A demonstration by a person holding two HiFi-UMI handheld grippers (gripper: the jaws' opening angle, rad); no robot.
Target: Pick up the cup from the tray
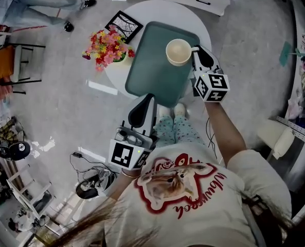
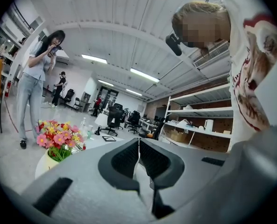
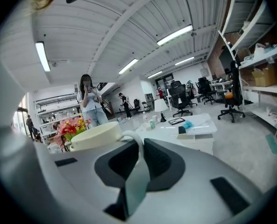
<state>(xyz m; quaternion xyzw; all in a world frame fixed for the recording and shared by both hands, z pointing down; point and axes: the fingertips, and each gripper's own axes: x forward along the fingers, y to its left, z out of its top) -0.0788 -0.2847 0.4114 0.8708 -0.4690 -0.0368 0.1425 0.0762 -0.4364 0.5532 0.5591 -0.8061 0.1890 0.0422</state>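
A cream cup (image 1: 179,52) is over the far right corner of the green tray (image 1: 155,66), which lies on a round white table (image 1: 198,22). My right gripper (image 1: 198,54) reaches in from the right and is shut on the cup's handle (image 3: 134,141). The cup's rim (image 3: 97,133) shows just beyond the jaws, and a strip of the tray (image 3: 137,183) shows through the gap below. I cannot tell whether the cup rests on the tray. My left gripper (image 1: 148,98) is at the tray's near edge, its pads (image 2: 124,158) pressed together with nothing seen between them.
A pot of pink and red flowers (image 1: 107,48) stands on the table left of the tray, with a black picture frame (image 1: 123,25) behind it. A person (image 2: 35,83) stands on the floor beyond the table. Shelving (image 2: 199,125) and office chairs fill the far room.
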